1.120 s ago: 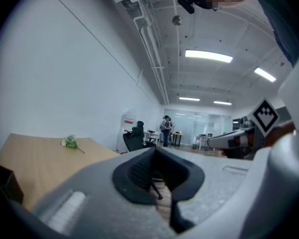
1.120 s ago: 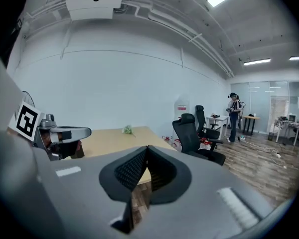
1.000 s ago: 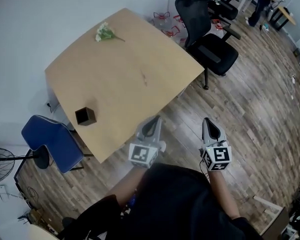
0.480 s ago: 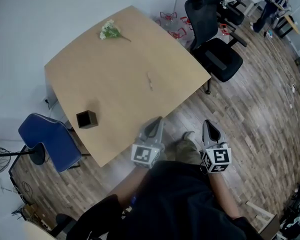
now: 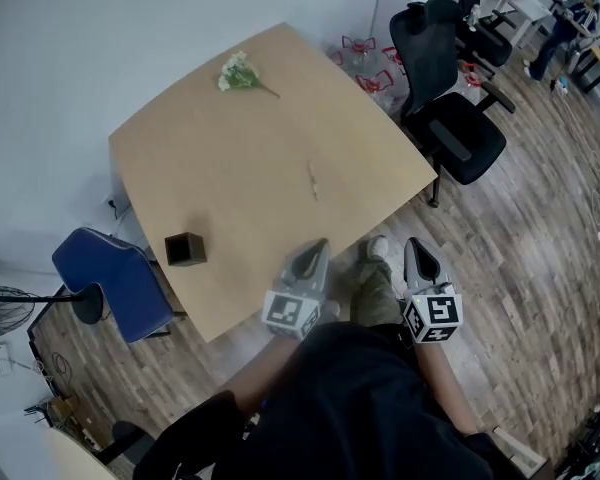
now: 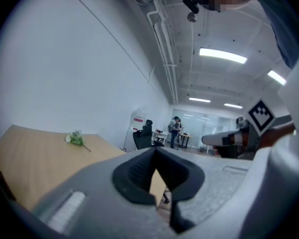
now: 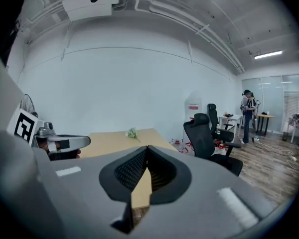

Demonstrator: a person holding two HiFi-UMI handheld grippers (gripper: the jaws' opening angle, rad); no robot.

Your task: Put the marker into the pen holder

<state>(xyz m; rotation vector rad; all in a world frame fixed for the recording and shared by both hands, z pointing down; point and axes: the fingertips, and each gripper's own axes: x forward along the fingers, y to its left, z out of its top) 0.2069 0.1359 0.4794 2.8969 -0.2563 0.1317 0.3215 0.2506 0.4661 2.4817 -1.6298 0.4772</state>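
Lowest in the head view, just below centre, my left gripper (image 5: 313, 247) and right gripper (image 5: 419, 249) sit side by side. The left one's tip is at the near edge of the table (image 5: 230, 158), and the right one is over the wood floor. In each gripper view the ribbed pads meet at the tips with nothing between them, so both are closed and empty.

Up and left of the left gripper is the pen holder (image 5: 185, 249), a dark brown square box standing upright with its top open, close to the table's lower left edge. Further up, right of the tabletop's middle, lies the marker (image 5: 312, 179). It is a thin, pale, short stick lying flat on the bare wood, well apart from the holder. Its long axis runs nearly top to bottom in the frame, leaning slightly. I cannot tell which end is the cap.

At the far upper corner of the table lies a sprig of flowers (image 5: 238, 71).
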